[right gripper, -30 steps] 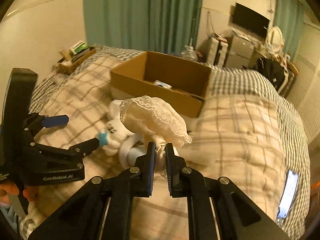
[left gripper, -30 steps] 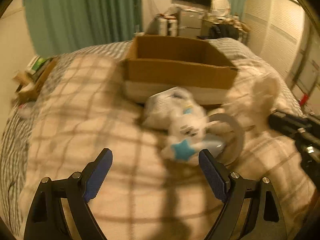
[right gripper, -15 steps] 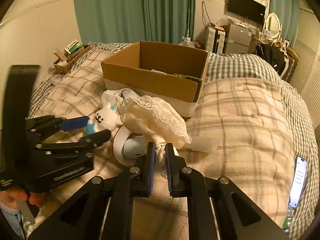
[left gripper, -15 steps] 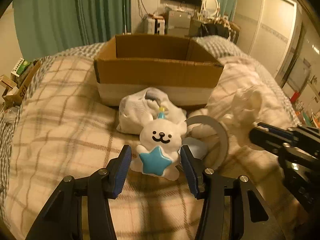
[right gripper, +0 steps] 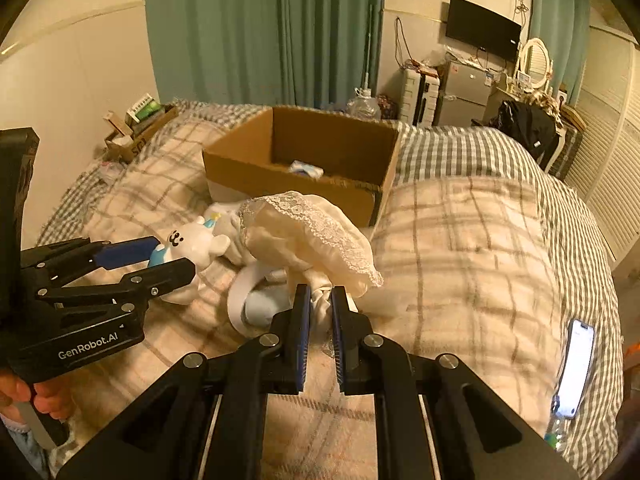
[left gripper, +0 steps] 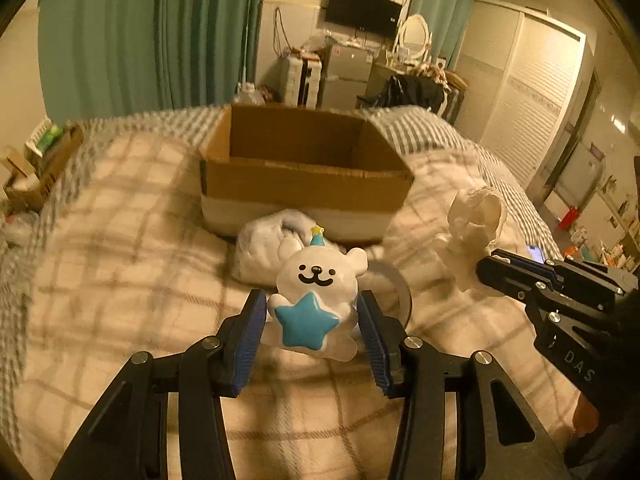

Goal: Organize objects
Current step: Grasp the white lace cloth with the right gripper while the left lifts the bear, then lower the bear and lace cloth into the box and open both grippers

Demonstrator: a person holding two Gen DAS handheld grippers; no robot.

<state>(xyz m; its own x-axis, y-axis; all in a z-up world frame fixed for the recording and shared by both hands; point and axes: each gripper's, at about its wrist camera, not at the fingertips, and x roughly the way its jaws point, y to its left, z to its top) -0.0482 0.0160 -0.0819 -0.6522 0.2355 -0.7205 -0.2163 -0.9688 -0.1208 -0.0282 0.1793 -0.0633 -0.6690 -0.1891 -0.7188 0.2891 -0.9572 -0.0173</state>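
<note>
My left gripper (left gripper: pixel 312 322) is shut on a white bear toy (left gripper: pixel 316 296) with a blue star and holds it above the bed; the toy also shows in the right wrist view (right gripper: pixel 188 246). My right gripper (right gripper: pixel 320 304) is shut on a cream lace-trimmed cloth (right gripper: pixel 308 228), also seen in the left wrist view (left gripper: pixel 474 216). An open cardboard box (left gripper: pixel 304 176) stands on the bed behind both; in the right wrist view the box (right gripper: pixel 304 160) holds a small white and blue item (right gripper: pixel 306 169).
A white bag (left gripper: pixel 264 244) and a grey ring-shaped thing with a blue pad (right gripper: pixel 256 300) lie before the box. A phone (right gripper: pixel 574 366) lies at the bed's right edge. A box of clutter (right gripper: pixel 138 128) sits at the far left. Furniture lines the back wall.
My left gripper closed on the bear toy and lifted it off the bed. My right gripper keeps holding the cloth, almost in place.
</note>
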